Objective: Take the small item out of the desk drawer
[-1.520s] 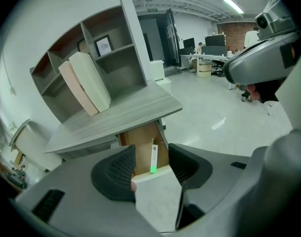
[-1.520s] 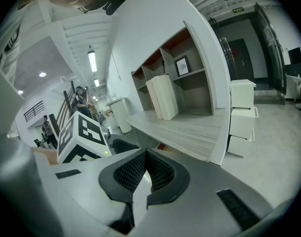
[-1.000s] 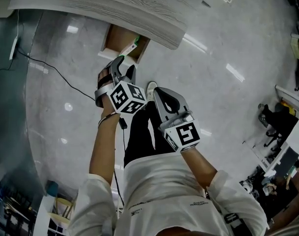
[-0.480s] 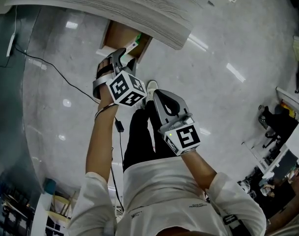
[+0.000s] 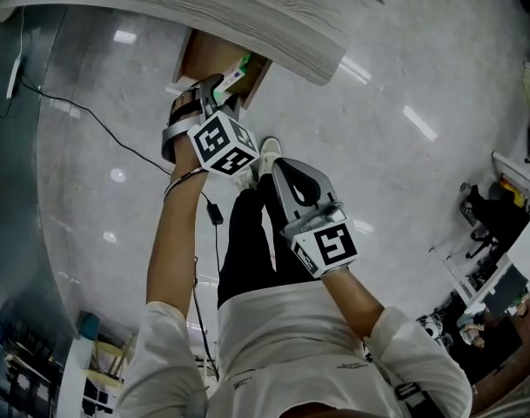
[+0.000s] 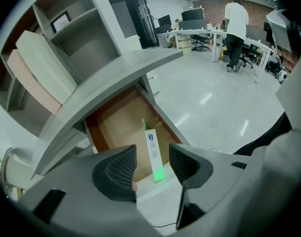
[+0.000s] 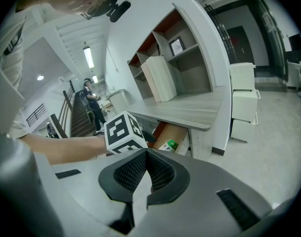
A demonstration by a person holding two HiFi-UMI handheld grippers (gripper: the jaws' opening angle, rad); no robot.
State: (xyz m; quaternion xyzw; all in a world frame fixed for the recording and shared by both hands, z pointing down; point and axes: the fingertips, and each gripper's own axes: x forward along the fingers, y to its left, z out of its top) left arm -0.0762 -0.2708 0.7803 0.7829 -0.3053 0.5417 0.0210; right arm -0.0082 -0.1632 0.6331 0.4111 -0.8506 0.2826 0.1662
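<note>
Gaping left tongs (image 6: 152,165), slim box (image 6: 153,151) beyond, drawer (image 6: 115,127) partly under desk (image 6: 106,83)

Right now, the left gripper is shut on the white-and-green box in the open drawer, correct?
No: the left gripper view shows the left gripper open, jaws apart, the white-and-green box ungripped in the open drawer.

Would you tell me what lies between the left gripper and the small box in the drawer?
Nothing: the left gripper view shows the open left gripper aimed at the slim box, which stands in the drawer, with bare space between.
</note>
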